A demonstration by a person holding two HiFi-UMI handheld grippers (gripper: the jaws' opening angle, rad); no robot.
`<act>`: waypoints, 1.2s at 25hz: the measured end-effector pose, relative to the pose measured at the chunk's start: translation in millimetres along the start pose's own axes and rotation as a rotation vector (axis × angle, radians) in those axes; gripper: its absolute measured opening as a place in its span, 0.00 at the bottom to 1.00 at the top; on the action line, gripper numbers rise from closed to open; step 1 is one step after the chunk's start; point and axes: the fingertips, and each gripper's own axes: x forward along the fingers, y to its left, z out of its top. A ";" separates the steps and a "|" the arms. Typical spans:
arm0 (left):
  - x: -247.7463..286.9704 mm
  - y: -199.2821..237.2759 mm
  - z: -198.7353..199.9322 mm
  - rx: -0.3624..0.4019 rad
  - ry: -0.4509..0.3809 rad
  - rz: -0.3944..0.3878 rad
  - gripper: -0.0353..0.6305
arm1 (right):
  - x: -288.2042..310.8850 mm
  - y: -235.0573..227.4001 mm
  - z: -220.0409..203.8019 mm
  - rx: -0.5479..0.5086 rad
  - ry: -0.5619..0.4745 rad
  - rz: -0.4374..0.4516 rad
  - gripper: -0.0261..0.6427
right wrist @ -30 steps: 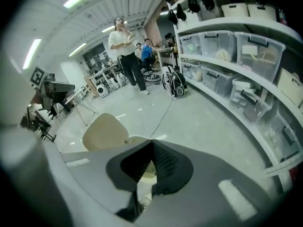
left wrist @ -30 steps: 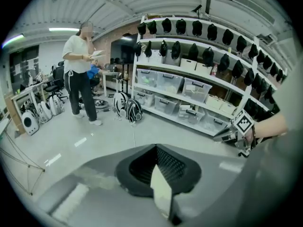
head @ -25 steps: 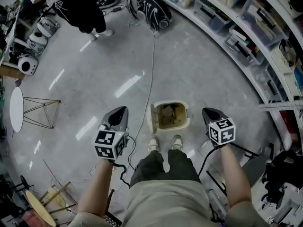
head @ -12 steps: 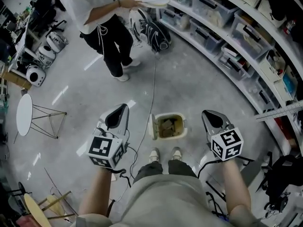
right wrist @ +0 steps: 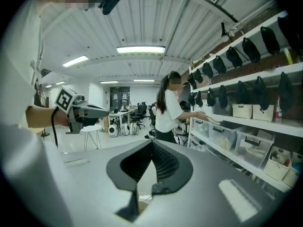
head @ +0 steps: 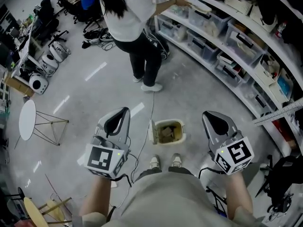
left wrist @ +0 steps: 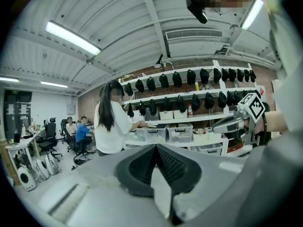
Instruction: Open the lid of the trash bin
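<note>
A small cream trash bin (head: 166, 132) stands on the grey floor just beyond the wearer's shoes (head: 154, 162). Its lid (head: 151, 131) is swung up on the bin's left side, and brown rubbish shows inside. My left gripper (head: 124, 110) hangs in the air to the left of the bin, shut and holding nothing. My right gripper (head: 207, 113) is level with it to the right of the bin, also shut and empty. Both are well above the bin and apart from it. The left gripper view (left wrist: 155, 146) and the right gripper view (right wrist: 152, 142) look out across the room, and the bin is not in them.
A person in a white top (head: 135, 27) stands at the shelving (head: 227, 37) beyond the bin, reaching into it. A thin cable (head: 151, 105) runs along the floor to the bin's left. A round white side table (head: 27, 119) stands at far left, and dark stands (head: 279, 174) at the right.
Both grippers have come up nearer the head camera, and the bin looks smaller. The bystander has walked from the upper left to the shelves. The lid stays open.
</note>
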 end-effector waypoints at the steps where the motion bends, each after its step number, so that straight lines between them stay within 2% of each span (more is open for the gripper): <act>1: -2.5 -2.5 5.1 0.004 -0.011 -0.001 0.06 | -3.8 2.7 8.0 -0.007 -0.016 0.001 0.04; 8: -15.8 -22.9 30.7 0.032 -0.077 -0.029 0.06 | -29.6 15.2 51.0 -0.028 -0.117 -0.005 0.04; 12: -19.8 -33.1 36.5 0.023 -0.077 -0.029 0.06 | -39.8 21.0 62.2 -0.037 -0.146 0.001 0.04; 30: -25.0 -33.4 43.6 0.032 -0.088 -0.042 0.06 | -42.1 27.8 68.8 -0.059 -0.150 0.001 0.04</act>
